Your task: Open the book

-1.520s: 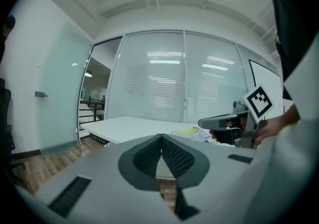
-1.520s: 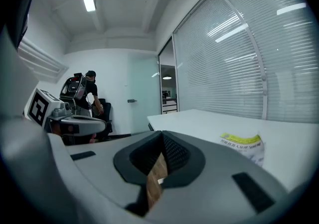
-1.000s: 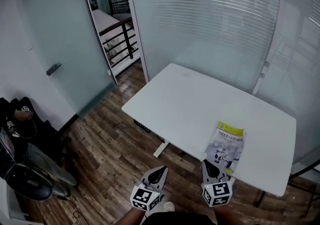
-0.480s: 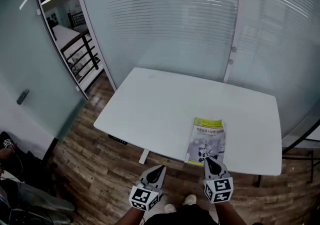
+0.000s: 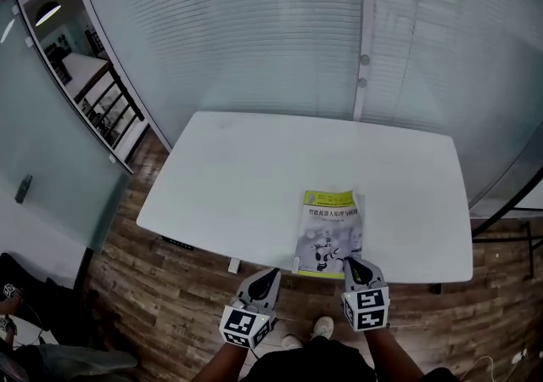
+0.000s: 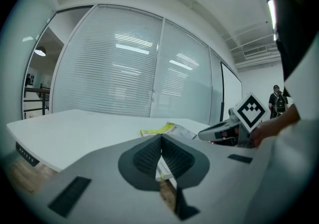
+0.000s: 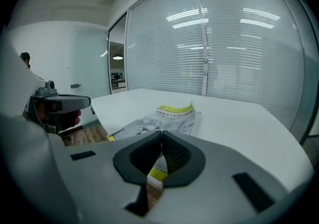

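- We hold both tools at the near edge of the white table [image 5: 254, 176], each in one hand.
- The left gripper [image 5: 270, 274] has its jaws together, the ribbed pads meeting at the tips with nothing clamped between them. It hangs over the wooden floor [image 5: 170, 287], just short of the table's edge and to the left of the book.
- The right gripper [image 5: 349, 263] is likewise closed on nothing, its dark pads pressed tip to tip. In the head view its tip sits at the near right corner of the book; we cannot tell whether it touches.
- The book [image 5: 329, 232] lies flat and closed on the table, close to the near edge and right of the middle. Its cover is pale grey with a robot figure and a yellow-green band along the far end.
- Behind the table stands a glass wall with lowered blinds [image 5: 280, 32].
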